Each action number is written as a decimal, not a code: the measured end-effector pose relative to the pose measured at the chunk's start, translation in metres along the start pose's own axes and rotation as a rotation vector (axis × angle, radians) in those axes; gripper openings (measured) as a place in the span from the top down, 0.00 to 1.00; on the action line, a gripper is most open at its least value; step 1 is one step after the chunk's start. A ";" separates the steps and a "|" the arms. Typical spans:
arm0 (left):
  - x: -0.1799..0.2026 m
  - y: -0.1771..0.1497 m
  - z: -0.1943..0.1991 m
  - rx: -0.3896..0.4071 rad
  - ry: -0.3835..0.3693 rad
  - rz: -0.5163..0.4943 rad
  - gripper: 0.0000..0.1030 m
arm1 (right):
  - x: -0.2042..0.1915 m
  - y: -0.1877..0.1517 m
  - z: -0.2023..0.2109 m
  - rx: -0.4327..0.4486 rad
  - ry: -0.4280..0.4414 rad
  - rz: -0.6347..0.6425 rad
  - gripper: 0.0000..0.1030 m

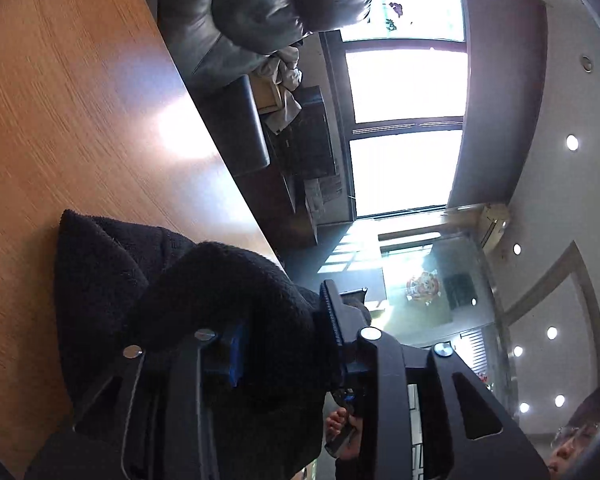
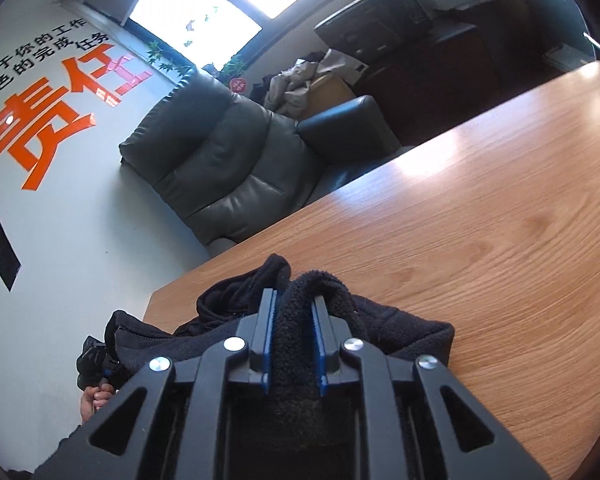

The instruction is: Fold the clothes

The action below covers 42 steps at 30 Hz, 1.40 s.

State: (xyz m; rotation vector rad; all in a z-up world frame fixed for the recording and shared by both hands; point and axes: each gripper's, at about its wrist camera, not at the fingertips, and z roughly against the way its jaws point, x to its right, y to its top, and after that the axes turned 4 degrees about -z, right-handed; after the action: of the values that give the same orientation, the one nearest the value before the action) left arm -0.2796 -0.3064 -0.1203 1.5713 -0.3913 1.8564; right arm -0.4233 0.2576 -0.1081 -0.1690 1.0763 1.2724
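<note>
A black fleece garment (image 1: 112,280) lies bunched on the wooden table (image 1: 68,112). My left gripper (image 1: 284,320) is shut on a thick fold of the fleece, which bulges between and over its blue-padded fingers. In the right wrist view my right gripper (image 2: 294,300) is shut on another fold of the same black fleece garment (image 2: 400,332), held just above the wooden table (image 2: 480,220) near its left corner. The left gripper and the hand on it (image 2: 100,364) show at the lower left of the right wrist view, beside the garment's edge.
A grey leather armchair (image 2: 228,160) stands right behind the table's far edge. Behind it are a cardboard box with crumpled cloth (image 2: 300,80), a dark cabinet (image 2: 380,28) and bright windows. A person's face (image 1: 572,444) shows at the lower right of the left wrist view.
</note>
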 end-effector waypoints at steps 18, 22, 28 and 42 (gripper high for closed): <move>0.059 -0.056 -0.087 -0.380 0.188 -0.442 0.10 | -0.104 -0.078 -0.070 -0.445 -0.022 0.666 0.06; 0.038 -0.033 -0.120 -0.381 0.284 -0.402 0.14 | -0.101 -0.069 -0.122 -0.501 -0.059 0.665 0.08; 0.041 0.015 -0.128 -0.272 0.389 -0.448 0.14 | -0.091 -0.006 -0.131 -0.204 -0.261 0.590 0.12; 0.039 0.010 -0.125 -0.253 0.576 -0.629 0.12 | -0.092 -0.018 -0.134 -0.231 -0.257 0.607 0.09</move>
State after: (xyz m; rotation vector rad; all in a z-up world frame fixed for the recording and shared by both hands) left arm -0.3829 -0.2258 -0.1104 0.8001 0.1228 1.5778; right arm -0.4746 0.1024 -0.1203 0.1611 0.7767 1.9070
